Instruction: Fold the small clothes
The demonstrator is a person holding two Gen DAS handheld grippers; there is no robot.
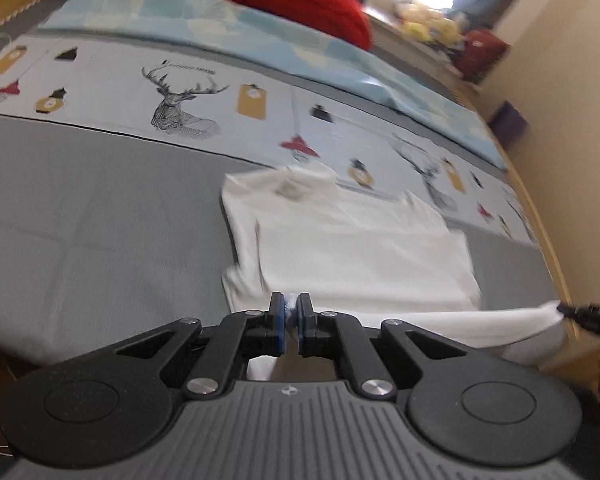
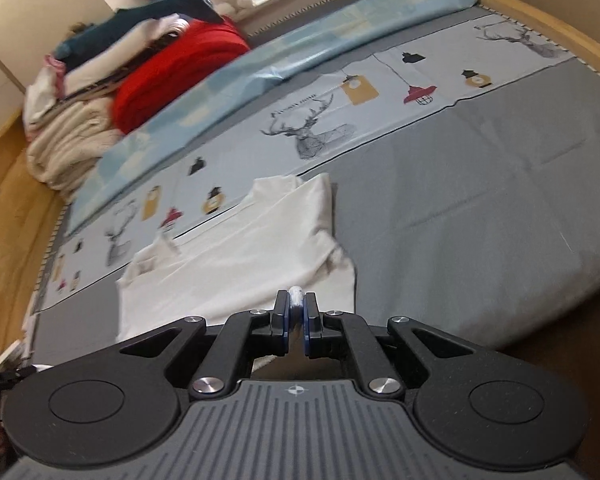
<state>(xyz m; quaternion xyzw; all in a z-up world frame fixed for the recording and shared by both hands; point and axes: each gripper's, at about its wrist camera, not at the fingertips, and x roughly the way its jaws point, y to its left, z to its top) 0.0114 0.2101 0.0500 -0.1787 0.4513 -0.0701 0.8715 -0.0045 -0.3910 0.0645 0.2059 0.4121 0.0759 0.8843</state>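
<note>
Both pinched it: left hand-held gripper [image 1: 291, 310] and right hand-held gripper [image 2: 295, 307] clamped the white garment's [image 1: 360, 248] hem above the bed [image 1: 100, 208].

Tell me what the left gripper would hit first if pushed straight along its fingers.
Probably the white shirt itself: the left gripper is shut on its near hem, and the shirt's body lies directly ahead on the grey bed cover.

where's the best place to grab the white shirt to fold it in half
Grip the white shirt at the two corners of its near hem, coming from the near bed edge, one tool per corner. It lies flat with the collar at the far end, so the hem can carry over to it. The left tool and right tool already pinch that edge.
</note>
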